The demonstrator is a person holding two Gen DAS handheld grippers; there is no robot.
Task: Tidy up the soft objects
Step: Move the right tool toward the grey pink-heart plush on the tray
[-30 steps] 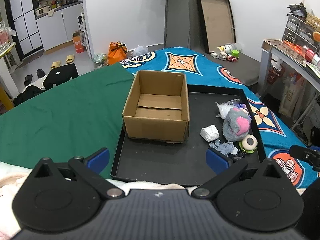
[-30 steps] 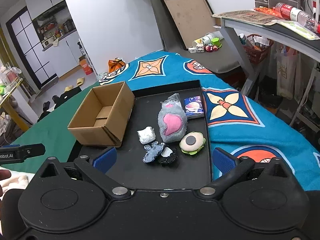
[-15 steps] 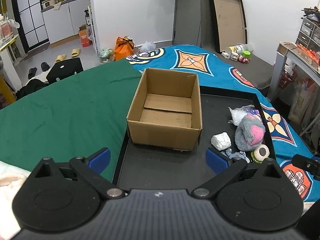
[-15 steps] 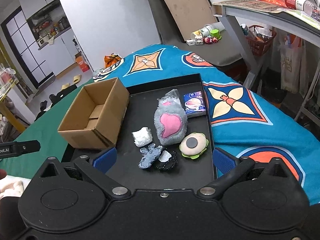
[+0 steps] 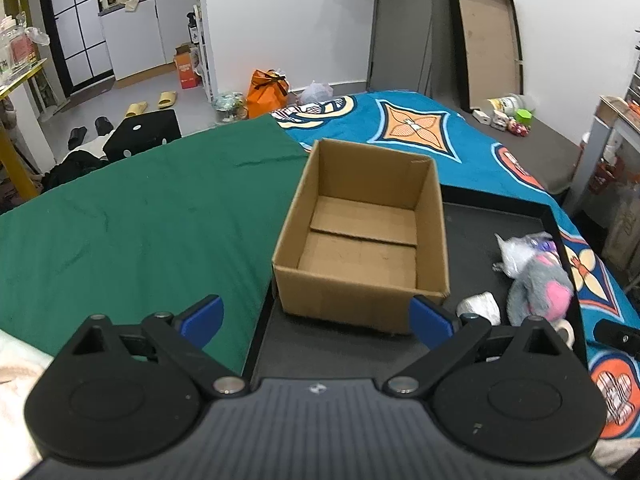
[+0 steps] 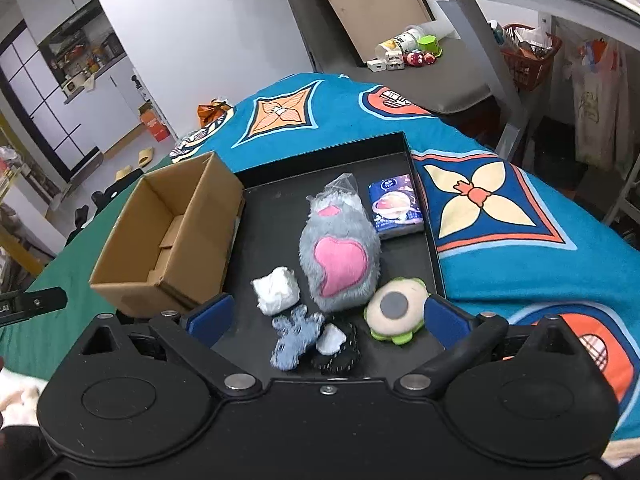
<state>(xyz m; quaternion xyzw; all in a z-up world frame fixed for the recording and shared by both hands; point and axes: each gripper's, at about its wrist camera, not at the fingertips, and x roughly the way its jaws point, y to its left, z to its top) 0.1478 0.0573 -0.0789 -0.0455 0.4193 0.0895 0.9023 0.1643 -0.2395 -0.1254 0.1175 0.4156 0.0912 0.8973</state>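
While nothing has yet been lifted, we record both grippers spread wide and holding nothing. We find the left gripper (image 5: 316,316) hovering low at the near edge of the black tray (image 5: 500,210), its blue fingertips (image 5: 202,314) bracketing the near wall of the open cardboard box (image 5: 362,236). We judge this placement deliberate: the box stands empty at the tray's 9 o'clock side, mouth up, as the receptacle for sorting, and the left gripper looks placed to steady it.

We find the right gripper (image 6: 326,316) poised over the cluster of soft items at the tray's 3 o'clock side. Nearest its gap lie a frayed blue fabric scrap (image 6: 296,336) and a black knitted patch (image 6: 340,354) with a pale tag on it, the two touching. At 11 o'clock from them sits a crumpled white wad (image 6: 277,290); at 1 o'clock, a round cream plush with green trim and a grey centre (image 6: 394,312). Behind these stands a grey furry plush with a pink heart patch (image 6: 340,256), leaning toward the box, with clear plastic wrap at its top. At 1 o'clock from that plush lies a flat tissue packet printed with a planet (image 6: 396,210), just beside the tray's right wall.

We judge all items limp and compressible; the small scraps could slip a wide grip.
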